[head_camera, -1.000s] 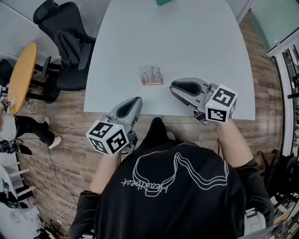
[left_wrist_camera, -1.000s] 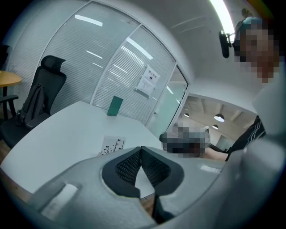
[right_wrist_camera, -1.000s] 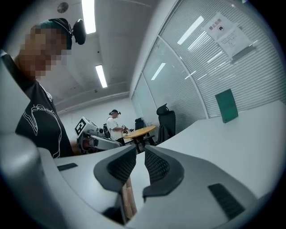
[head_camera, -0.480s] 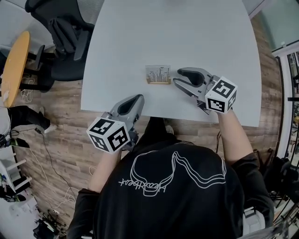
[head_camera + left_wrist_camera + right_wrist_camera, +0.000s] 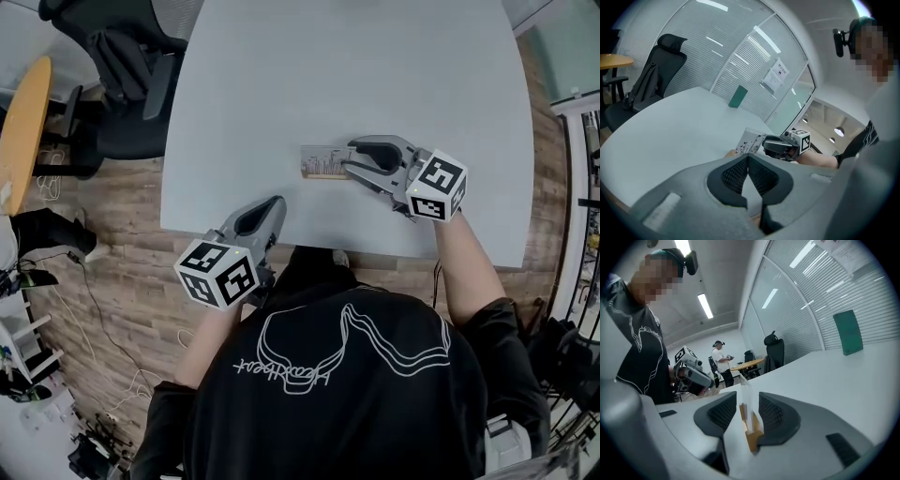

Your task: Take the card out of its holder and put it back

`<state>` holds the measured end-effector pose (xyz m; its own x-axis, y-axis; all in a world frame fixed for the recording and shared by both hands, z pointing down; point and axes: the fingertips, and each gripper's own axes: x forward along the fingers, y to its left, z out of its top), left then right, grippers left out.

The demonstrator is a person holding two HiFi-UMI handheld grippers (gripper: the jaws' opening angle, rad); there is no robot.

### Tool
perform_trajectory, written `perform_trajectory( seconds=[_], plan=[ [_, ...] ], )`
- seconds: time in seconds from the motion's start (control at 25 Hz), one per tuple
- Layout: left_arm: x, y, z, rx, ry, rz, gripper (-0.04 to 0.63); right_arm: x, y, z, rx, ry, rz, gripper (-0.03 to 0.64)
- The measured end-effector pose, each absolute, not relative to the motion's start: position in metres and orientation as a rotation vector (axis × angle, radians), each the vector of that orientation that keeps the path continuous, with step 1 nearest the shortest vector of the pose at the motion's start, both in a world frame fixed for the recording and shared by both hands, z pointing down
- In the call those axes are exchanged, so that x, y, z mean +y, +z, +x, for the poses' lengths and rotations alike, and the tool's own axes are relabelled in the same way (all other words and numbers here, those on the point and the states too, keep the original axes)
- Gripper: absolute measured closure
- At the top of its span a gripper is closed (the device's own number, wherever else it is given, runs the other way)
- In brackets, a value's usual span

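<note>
**Hardly any print can be read**

The one piece of lettering is a white cursive word [image 5: 281, 370] on the person's black shirt [image 5: 375, 412]. It is upside down in the head view and cannot be read for sure. The card [image 5: 323, 161] between the right gripper's [image 5: 349, 157] fingers [image 5: 776, 416] bears dark marks too small to read. A sheet [image 5: 777, 75] on the glass wall, far beyond the left gripper's [image 5: 747, 157] fingers [image 5: 732, 174], is illegible. The left cube [image 5: 217, 272] and right cube [image 5: 436, 185] show black-and-white square markers without letters.

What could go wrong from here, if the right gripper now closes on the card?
The right gripper, whose jaws have just been opening, straddles both the white printed card and its small wooden holder. Closing this low may clamp the holder too, lifting both together. The left gripper is shut and away from the holder, so nothing steadies it; it may slide or tip.
</note>
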<state>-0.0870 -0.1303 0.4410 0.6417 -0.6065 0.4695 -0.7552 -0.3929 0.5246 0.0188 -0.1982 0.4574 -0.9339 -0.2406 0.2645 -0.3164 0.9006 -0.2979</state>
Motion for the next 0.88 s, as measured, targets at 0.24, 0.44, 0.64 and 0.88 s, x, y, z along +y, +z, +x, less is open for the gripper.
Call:
perform_trajectory(
  seconds=[0.24, 0.44, 0.64, 0.88],
  plan=[
    [-0.139, 0.452, -0.087, -1.047, 0.271, 2.103, 0.581, -0.192, 0.461, 0.003, -2.889, 0.457, 0.256, 0.479],
    [-0.14, 0.458, -0.086, -1.026, 0.29, 2.111, 0.581, -0.197, 0.469, -0.004, -2.906, 0.442, 0.209, 0.524],
    [-0.14, 0.464, -0.086, -1.017, 0.302, 2.09, 0.581, -0.197, 0.47, -0.007, -2.898, 0.415, 0.178, 0.578],
    [-0.142, 0.468, -0.083, -1.008, 0.319, 2.087, 0.581, -0.197, 0.469, -0.008, -2.907, 0.402, 0.148, 0.586]
  ],
)
